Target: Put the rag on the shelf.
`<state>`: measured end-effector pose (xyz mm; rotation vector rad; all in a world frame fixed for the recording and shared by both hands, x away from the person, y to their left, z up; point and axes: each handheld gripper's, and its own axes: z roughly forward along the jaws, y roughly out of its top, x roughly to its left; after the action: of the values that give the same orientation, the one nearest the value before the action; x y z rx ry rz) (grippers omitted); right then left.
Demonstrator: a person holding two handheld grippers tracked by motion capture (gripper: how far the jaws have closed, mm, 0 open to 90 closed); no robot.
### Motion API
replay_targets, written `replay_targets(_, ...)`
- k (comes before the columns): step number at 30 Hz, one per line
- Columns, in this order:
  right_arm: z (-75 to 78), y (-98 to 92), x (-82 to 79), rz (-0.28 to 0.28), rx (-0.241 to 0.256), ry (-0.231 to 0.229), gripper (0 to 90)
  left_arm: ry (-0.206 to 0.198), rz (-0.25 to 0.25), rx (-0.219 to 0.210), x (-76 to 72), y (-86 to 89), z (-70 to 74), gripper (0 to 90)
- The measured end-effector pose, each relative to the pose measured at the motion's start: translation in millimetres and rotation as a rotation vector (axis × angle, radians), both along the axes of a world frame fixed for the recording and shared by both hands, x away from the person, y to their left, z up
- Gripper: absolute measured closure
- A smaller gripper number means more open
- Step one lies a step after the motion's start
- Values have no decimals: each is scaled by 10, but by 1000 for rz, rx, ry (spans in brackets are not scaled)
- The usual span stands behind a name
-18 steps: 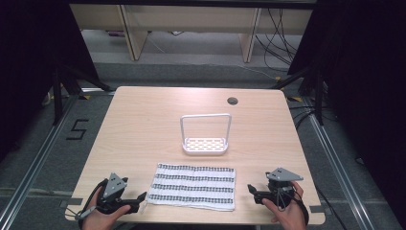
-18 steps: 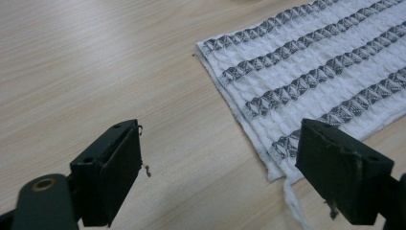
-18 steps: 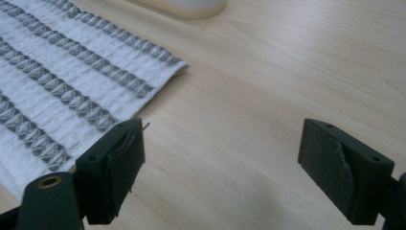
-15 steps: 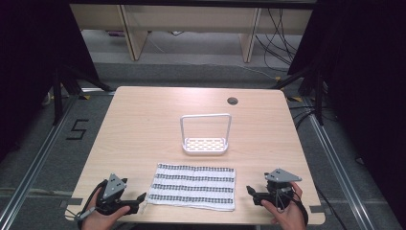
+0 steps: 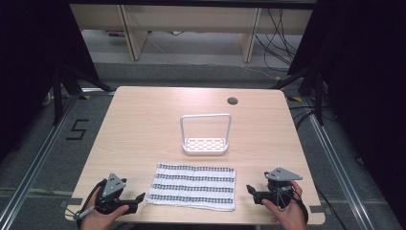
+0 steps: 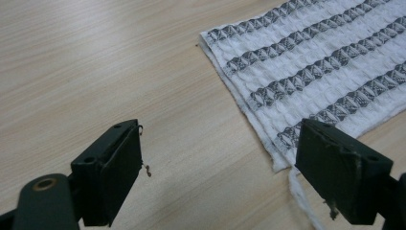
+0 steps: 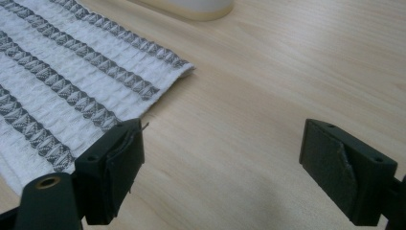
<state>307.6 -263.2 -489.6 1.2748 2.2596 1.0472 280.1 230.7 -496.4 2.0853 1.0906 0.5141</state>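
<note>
A white towel with dark woven stripes (image 5: pixel 193 186) lies flat near the table's front edge. My left gripper (image 5: pixel 139 198) rests low at the towel's left end, open, its jaws pointing at the near left corner (image 6: pixel 282 158), from which a loose thread trails. My right gripper (image 5: pixel 251 190) sits just off the towel's right end, open with nothing between its jaws. The towel's right edge (image 7: pixel 143 103) lies beside the right gripper's left jaw. A hand holds each gripper from the bottom edge.
A white rack with a tall loop handle (image 5: pixel 205 135) stands behind the towel at mid-table; its base (image 7: pixel 191 5) shows in the right gripper view. A dark round hole (image 5: pixel 232 101) sits near the table's far edge. Bare wood (image 5: pixel 139 129) lies left.
Both grippers have shifted slightly; the right one has edged a little lower toward the front edge. The towel and rack have not moved.
</note>
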Motion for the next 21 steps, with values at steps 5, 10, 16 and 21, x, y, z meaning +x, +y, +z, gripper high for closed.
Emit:
replay_targets(5,8,-16,33,47,4,-10,162,-8,4,-35,-16,-52,5,150)
replay_targets(10,12,-9,41,19,1,-28,163,-25,-11,-58,-42,-131,17,149)
replay_targets(16,22,-6,96,30,27,-32,169,-29,-62,-80,-63,-347,10,148)
replay_targets(21,30,74,139,31,54,-17,178,-27,-108,-71,-87,-478,22,149)
